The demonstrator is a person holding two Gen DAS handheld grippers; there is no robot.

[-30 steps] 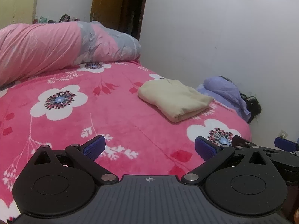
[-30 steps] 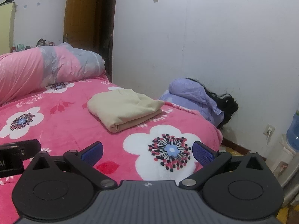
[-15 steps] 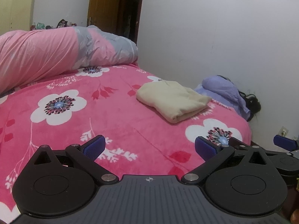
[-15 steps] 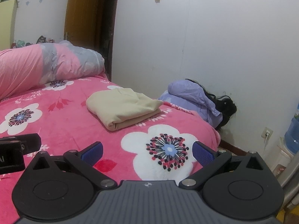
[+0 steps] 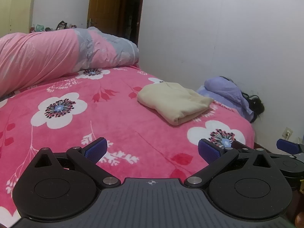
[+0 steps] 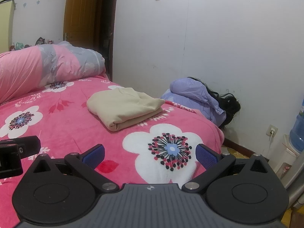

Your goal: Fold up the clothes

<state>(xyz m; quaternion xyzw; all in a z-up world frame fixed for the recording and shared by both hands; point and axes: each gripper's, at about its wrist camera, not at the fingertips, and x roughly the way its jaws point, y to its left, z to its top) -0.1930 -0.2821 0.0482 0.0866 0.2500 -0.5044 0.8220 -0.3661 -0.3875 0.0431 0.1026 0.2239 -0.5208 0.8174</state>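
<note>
A cream garment (image 5: 173,102) (image 6: 123,107) lies folded into a neat rectangle on the pink flowered blanket (image 5: 114,117) (image 6: 66,117), toward the bed's right side. My left gripper (image 5: 152,150) is open and holds nothing, well short of the garment, near the bed's front edge. My right gripper (image 6: 150,154) is also open and empty, hovering over a large white flower. The right gripper's fingertip (image 5: 287,146) shows at the right edge of the left wrist view, and part of the left gripper's body (image 6: 17,152) shows at the left of the right wrist view.
A rolled pink and grey duvet (image 5: 57,57) (image 6: 47,66) lies across the head of the bed. A lilac cloth bundle (image 5: 226,93) (image 6: 197,96) with something black sits against the white wall. A water bottle (image 6: 298,129) and a wall socket (image 6: 272,131) stand at the right.
Both grippers have drifted slightly, so the garment sits a little higher and further off in each view. The garment itself has not moved, and both grippers stay open.
</note>
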